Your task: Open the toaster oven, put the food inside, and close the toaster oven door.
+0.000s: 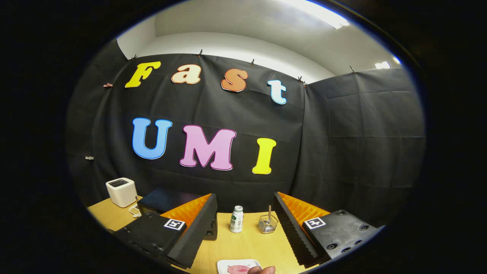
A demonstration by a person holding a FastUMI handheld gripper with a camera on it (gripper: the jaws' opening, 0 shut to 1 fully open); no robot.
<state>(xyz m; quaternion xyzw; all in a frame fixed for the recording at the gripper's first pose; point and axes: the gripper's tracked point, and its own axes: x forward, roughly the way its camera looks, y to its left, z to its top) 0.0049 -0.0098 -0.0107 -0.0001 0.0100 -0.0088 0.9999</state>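
My gripper [244, 198] is open, its two fingers spread wide above the wooden table [247, 243] with nothing between them. A dark toaster oven [165, 199] stands just beyond my left finger, which hides most of its front, so I cannot tell how its door stands. Close under the gripper, between the finger bases, a white plate [228, 263] carries a pink piece of food [236, 269]. A person's fingertip [263, 270] rests at the plate's near edge.
A small white bottle [236, 219] and a wire basket [268, 223] with a stick in it stand ahead between the fingers, near the wall. A white box-shaped appliance [121, 191] and a small dish [134, 210] sit left of the oven.
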